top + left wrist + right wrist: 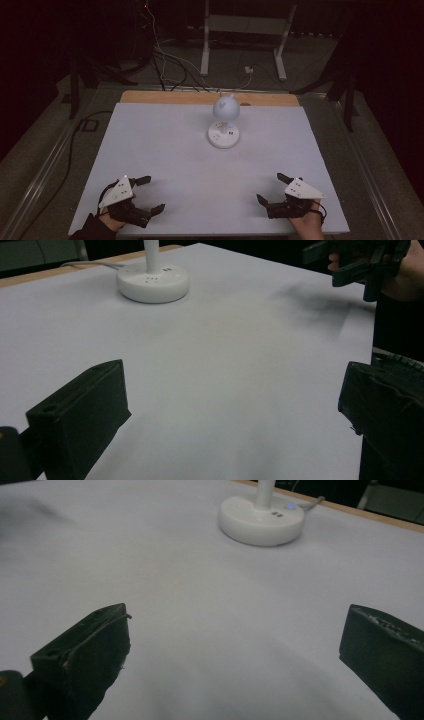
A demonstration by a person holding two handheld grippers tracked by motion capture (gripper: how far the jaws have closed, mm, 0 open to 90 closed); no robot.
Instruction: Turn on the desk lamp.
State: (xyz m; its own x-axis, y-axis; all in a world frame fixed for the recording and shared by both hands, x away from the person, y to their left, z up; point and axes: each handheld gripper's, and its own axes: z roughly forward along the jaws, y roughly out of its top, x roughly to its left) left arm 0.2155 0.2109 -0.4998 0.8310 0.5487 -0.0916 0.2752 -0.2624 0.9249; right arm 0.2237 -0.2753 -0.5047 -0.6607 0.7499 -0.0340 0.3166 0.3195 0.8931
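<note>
Both tongs are resting low at the near edge of the tabletop (165,150), one in each hand, well apart from each other.

Left tongs (148,194): lying at the near left, jaws pointing toward the middle of the tabletop. In the left gripper view the two black jaws are standing wide apart, with bare white surface showing between them; spread, pinching nothing.

Right tongs (271,189): sitting at the near right, grey three-cornered plate on top, jaws pointing inward and away from the person. In the right gripper view the jaws are likewise standing spread with bare surface between them; gripping nothing. These tongs are also showing at the upper right of the left gripper view (350,262), held just above the surface and casting a soft shadow on it.

Lamp (224,122): a small white desk lamp, standing upright at the far middle of the tabletop, well apart from both tongs. Round flat base (261,520) with a thin stem rising from it and a rounded head on top (a small blue light is glowing on the base in the right gripper view). A cord is trailing off the far edge behind it.
</note>
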